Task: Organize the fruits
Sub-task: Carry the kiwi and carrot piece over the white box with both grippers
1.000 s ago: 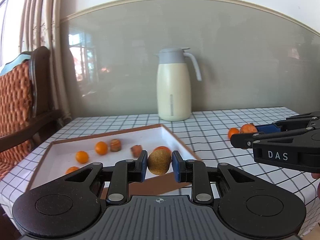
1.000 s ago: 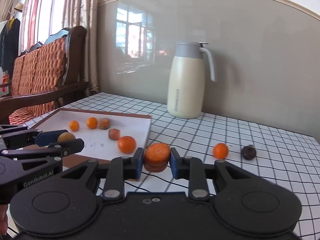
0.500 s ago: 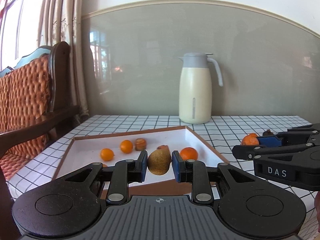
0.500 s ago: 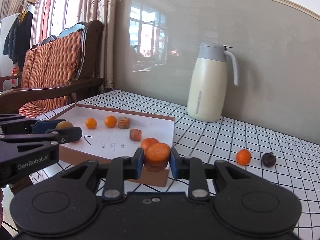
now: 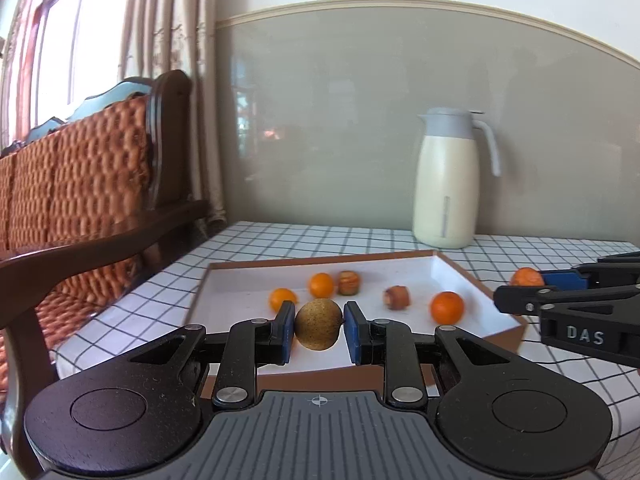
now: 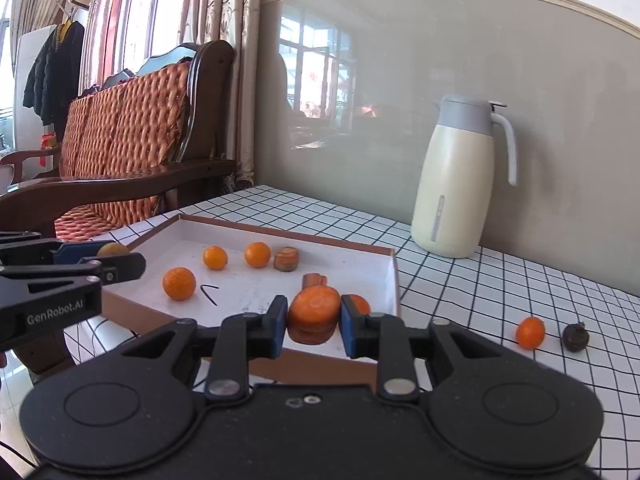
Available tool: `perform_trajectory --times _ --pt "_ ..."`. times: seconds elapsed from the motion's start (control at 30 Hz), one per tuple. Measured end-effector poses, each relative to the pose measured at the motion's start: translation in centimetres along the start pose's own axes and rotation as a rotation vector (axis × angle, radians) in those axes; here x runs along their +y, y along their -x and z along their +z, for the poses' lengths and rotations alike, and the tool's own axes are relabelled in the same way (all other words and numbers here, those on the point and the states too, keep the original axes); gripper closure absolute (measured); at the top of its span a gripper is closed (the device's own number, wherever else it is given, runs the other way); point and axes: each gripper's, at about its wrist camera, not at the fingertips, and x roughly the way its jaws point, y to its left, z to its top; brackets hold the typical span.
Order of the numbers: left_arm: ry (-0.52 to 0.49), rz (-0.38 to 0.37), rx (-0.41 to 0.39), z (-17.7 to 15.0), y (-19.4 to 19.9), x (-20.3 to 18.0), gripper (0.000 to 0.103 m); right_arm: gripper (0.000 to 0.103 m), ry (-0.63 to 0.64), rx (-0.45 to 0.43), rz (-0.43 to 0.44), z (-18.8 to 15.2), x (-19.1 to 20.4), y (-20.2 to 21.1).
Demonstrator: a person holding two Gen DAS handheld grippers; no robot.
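Brown-green fruit [image 5: 319,323]; white tray [image 6: 256,288], brown rim; black-checked white tablecloth [image 6: 480,280].

"DAS" on right tool [image 5: 532,280]; "GenRobot.AI" on left tool [image 6: 116,258]

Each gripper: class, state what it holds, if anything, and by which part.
Left gripper: brown kiwi-like fruit, pinched across its sides. Right gripper: orange carrot-like chunk, pinched across its sides.

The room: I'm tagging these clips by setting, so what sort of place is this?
Most likely a home living or dining room. A wooden sofa with woven orange cushions stands by curtains, a coat hangs near the window, and a thermos jug sits on a checked tablecloth.
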Motion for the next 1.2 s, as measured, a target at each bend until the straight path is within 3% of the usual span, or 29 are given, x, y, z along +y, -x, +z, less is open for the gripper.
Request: perform_trajectory --times 0.57,1.2 --pt "0.046 0.043 0.008 0.3 -2.3 3.9 0.076 0.084 0.046 -0.002 0.012 1.5 2.9 -2.6" --pt "0.089 0.046 0.015 1.4 -5.6 4.6 0.076 0.084 0.024 -0.01 -0.023 2.8 1.1 -4.9"
